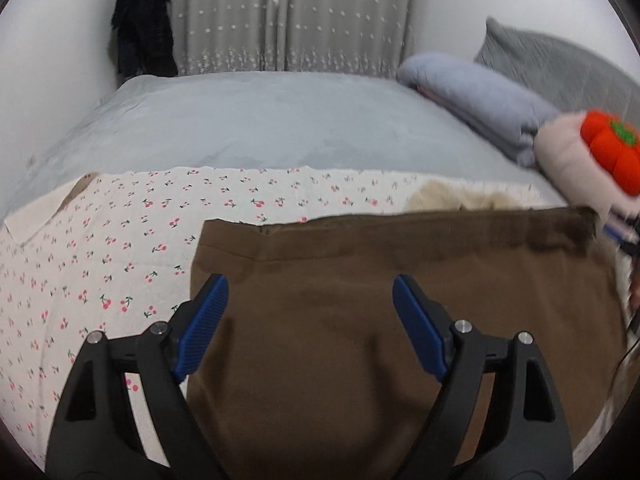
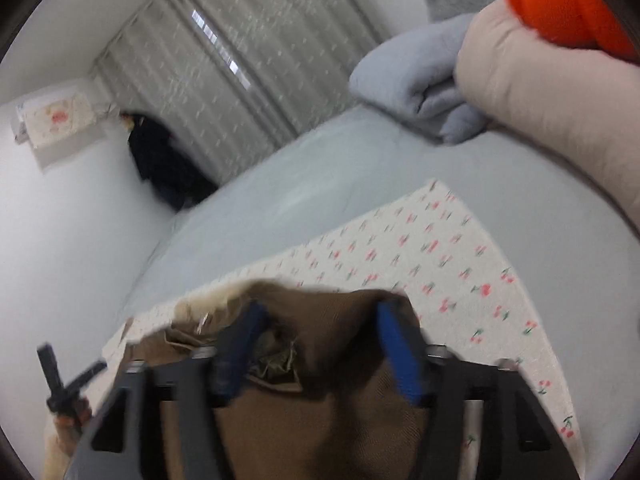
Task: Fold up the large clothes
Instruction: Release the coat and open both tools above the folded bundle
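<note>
The jaws of the left gripper (image 1: 310,292) stand wide apart above the brown garment (image 1: 400,320), gripping nothing; the jaws of the right gripper (image 2: 320,320) are also spread, with bunched brown cloth between them, though blur hides whether the blue pads press on it, so I cannot tell if anything is held.

In the left wrist view, a dark coat (image 1: 142,20) hangs at the upper left, beside the grey curtain (image 1: 288,16) at top centre. The cherry-print cloth (image 1: 100,248) fills the lower left, spread on the pale grey bed (image 1: 260,128). The brown garment lies flat on that cloth, taking up the lower centre and right, its straight hem running across the middle of the frame. A folded blue-grey blanket (image 1: 472,96) sits at the upper right, then a pink pillow (image 1: 568,160) with an orange plush toy (image 1: 610,152) on it at the right edge.

In the right wrist view, the garment (image 2: 320,420) sits at the bottom centre, rumpled and lifted around the pads, with the cherry-print cloth (image 2: 440,256) stretching to the right of it
</note>
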The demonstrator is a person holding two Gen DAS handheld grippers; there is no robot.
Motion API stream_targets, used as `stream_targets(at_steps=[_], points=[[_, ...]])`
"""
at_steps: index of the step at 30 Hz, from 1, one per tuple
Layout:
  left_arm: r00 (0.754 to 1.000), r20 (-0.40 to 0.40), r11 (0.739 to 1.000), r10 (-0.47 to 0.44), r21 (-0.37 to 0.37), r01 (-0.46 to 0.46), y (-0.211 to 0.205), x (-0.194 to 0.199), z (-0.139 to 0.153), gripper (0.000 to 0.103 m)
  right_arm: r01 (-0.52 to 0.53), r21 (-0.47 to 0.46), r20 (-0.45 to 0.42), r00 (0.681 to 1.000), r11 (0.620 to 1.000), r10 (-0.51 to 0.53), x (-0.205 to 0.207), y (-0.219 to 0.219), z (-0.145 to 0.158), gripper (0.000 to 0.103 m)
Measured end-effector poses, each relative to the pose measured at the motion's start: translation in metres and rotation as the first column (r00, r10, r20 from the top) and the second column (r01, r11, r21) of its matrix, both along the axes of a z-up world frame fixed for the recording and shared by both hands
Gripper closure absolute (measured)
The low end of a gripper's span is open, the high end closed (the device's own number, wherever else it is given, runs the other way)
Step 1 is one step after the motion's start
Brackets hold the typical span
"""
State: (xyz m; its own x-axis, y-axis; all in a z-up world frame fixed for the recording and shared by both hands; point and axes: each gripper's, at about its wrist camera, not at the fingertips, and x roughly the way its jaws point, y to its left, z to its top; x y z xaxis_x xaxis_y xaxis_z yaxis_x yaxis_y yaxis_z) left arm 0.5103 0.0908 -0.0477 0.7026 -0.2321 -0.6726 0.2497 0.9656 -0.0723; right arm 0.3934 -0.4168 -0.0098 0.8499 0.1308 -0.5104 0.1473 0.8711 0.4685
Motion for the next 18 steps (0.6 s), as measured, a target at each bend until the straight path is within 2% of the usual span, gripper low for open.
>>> stream_targets(at_steps=[2,4,6,7,9,11,13,14,15,16,18], points=[[1.0,-0.017,0.999,0.006,0.035,-0.005,-0.004,0.006,-0.009,0.018,0.049,0.033,0.015,0.999,0.998,-0.049,-0.001,-0.012,0.001,0.027],[0.999,-0.047,0.999,0.005,0.048,-0.002,-0.007,0.012,-0.02,0.019,0.034,0.033,-0.005,0.999,0.999,-0.033,-0.001,-0.012,0.004,0.027],[0.997,-0.077,0.999,-0.001,0.048,0.004,-0.009,0.022,-0.029,0.018,-0.052,-0.106,-0.028,0.998,0.993,0.049,0.002,0.014,0.008,0.027],[0.996,-0.086,0.999,0.004,0.054,0.001,-0.012,0.026,-0.033,0.019,-0.102,-0.185,-0.065,0.994,0.977,0.091,0.008,0.031,0.006,0.028],[0.995,-0.095,0.996,0.042,0.082,-0.034,-0.01,0.037,-0.043,0.018,-0.169,-0.28,-0.13,0.982,0.945,0.137,0.021,0.057,-0.001,0.029],[0.991,-0.103,0.992,0.087,0.097,-0.077,-0.002,0.046,-0.048,0.017,-0.185,-0.335,-0.207,0.971,0.924,0.119,0.041,0.068,-0.018,0.03],[0.973,-0.138,0.981,0.185,0.088,-0.174,0.023,0.057,-0.053,0.015,-0.149,-0.367,-0.279,0.959,0.918,0.044,0.058,0.061,-0.041,0.03],[0.958,-0.169,0.973,0.23,0.066,-0.222,0.038,0.06,-0.054,0.015,-0.126,-0.371,-0.309,0.951,0.92,0.006,0.064,0.054,-0.051,0.031],[0.945,-0.2,0.966,0.258,0.04,-0.255,0.051,0.059,-0.053,0.015,-0.1,-0.334,-0.328,0.944,0.937,-0.016,0.066,0.041,-0.061,0.03],[0.94,-0.216,0.963,0.266,0.021,-0.267,0.058,0.056,-0.051,0.015,-0.06,-0.275,-0.329,0.944,0.959,-0.035,0.063,0.027,-0.064,0.031],[0.944,-0.223,0.967,0.243,-0.015,-0.253,0.074,0.036,-0.036,0.015,0.007,-0.237,-0.31,0.947,0.972,-0.083,0.047,0.012,-0.056,0.03]])
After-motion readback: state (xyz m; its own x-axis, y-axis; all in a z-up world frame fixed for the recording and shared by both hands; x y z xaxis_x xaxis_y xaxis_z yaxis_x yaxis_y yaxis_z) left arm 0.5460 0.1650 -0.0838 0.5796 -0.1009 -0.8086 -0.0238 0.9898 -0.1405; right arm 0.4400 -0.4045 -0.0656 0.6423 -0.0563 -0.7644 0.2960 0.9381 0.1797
